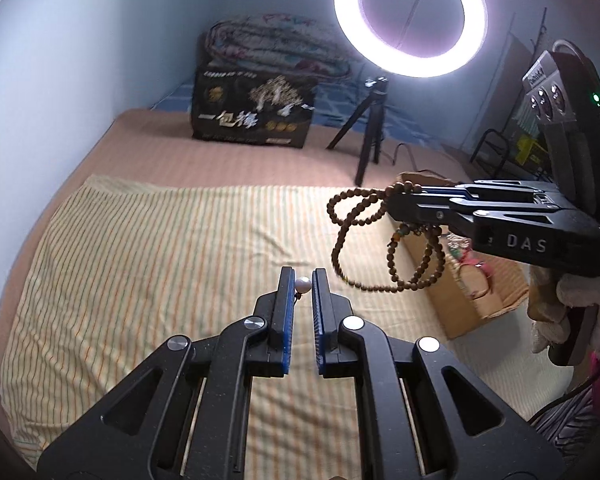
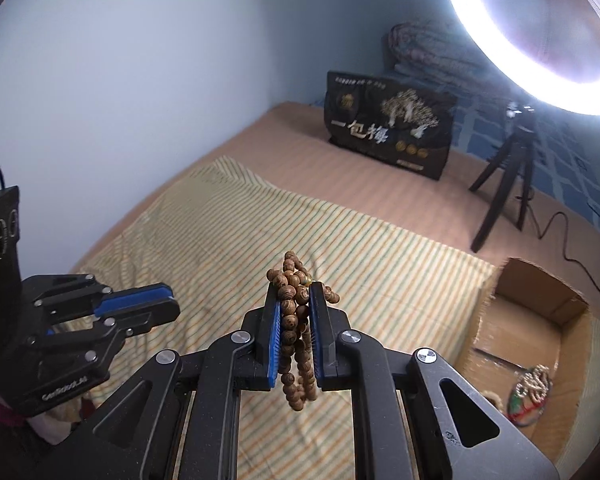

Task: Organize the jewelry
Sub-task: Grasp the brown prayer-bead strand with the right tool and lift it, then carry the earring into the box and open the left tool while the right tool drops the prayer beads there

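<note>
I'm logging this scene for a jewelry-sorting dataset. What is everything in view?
wooden bead strand: one, brown, clamped in right gripper, loops hanging
pearl piece: one, white, at left gripper's tips
cardboard box: one, brown, on bed at right, jewelry inside
striped cloth: one, yellow-green, spread on bed
black bag: one, gold print, far end of bed
ring light: one, white, lit, on black tripod
folded quilt: one, patterned, behind bag
left gripper: black, blue pads
right gripper: black, blue pads
gloved hand: one, white, holding right gripper
</note>
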`<state>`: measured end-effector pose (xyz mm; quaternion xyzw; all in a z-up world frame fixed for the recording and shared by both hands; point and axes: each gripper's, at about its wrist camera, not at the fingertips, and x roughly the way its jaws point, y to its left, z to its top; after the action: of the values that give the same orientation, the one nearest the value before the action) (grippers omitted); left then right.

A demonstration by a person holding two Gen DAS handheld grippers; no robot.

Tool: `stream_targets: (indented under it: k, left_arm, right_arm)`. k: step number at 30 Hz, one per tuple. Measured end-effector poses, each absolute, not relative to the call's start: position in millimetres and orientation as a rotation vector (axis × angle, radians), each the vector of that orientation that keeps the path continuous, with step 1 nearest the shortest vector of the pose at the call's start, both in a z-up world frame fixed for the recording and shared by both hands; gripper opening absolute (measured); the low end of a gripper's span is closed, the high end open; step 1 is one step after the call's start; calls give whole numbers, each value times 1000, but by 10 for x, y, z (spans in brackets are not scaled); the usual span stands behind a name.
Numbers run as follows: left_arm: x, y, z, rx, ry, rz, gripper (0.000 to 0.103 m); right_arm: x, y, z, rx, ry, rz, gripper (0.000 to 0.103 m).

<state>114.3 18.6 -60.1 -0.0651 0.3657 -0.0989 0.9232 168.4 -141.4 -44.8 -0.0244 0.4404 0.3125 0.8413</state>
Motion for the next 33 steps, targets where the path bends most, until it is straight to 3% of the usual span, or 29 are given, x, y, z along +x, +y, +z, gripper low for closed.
stream_targets:
  k: [15, 33]
  left_arm:
    - [1222, -550, -288, -84, 675, -339, 7]
    - [1453, -1307, -298, -38, 670, -444, 7]
  right_arm:
    - [1471, -2383, -118, 33, 835, 577, 11]
    - [1618, -3180, -199, 73, 834, 407, 11]
